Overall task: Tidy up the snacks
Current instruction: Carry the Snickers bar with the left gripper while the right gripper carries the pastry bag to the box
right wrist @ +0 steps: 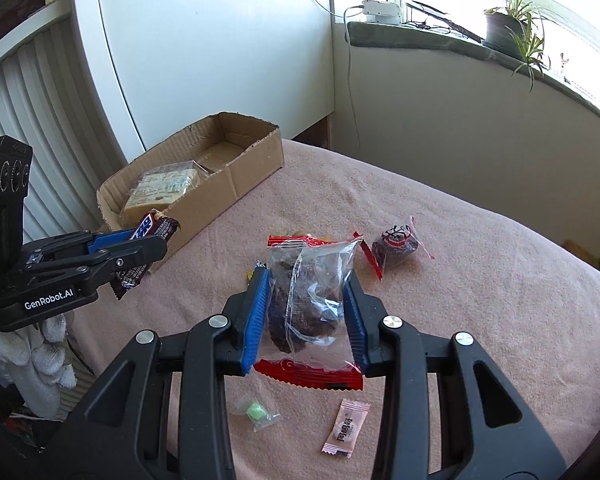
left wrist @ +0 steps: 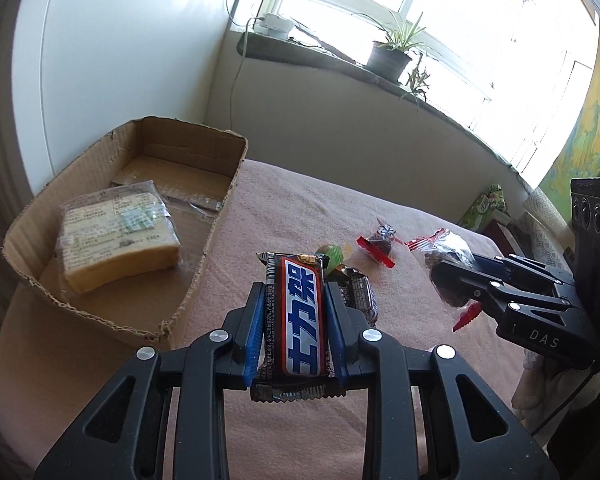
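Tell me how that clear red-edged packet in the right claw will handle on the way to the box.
The clear packet looks crinkly and loose, so it will probably sag. The film is glossy, so it may slip between the right claw pads. It seems light and unlikely to break.

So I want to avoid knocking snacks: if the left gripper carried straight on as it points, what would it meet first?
Probably the dark wrapped snack lying just beyond the left gripper and its bar, not the box; depth is unclear.
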Tool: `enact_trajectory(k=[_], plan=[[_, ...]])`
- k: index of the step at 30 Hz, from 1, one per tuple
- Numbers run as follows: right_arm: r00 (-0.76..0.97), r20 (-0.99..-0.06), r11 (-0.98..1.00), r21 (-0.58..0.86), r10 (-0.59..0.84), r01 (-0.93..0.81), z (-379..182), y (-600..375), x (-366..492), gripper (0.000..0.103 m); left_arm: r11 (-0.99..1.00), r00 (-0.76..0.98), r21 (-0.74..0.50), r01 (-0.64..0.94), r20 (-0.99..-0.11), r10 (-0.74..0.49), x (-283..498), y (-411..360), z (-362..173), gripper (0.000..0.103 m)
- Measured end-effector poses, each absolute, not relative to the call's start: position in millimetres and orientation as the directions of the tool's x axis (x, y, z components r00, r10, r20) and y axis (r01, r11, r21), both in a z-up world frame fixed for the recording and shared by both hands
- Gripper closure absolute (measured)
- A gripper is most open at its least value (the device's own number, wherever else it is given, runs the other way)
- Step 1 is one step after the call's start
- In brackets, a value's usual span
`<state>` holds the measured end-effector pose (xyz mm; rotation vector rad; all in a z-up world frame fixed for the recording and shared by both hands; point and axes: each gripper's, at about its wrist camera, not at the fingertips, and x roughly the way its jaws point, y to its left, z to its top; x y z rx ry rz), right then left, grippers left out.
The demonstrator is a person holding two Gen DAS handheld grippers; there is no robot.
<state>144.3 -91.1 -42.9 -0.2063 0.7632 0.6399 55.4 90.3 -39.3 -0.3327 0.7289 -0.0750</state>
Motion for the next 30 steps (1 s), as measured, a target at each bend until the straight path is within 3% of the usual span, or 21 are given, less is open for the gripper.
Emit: enact_trajectory(k=[14,30], plan=[[0.531,-0.666,0.734,0.036,0.523,-0.678,-16.9,-17.7,166.8,0.065,0.945,0.777,-0.302,-0.129,-0.622,-0.093,53.6,148.9,-32.3,0.076],[0.47,-0.687,0.676,0.041,0.554,-0.736,-25.8,71.6,201.5,0.065,0.934,0.761,-0.309,-0.178,-0.645,-0.069,67.7,181.9,-45.7,0.076]])
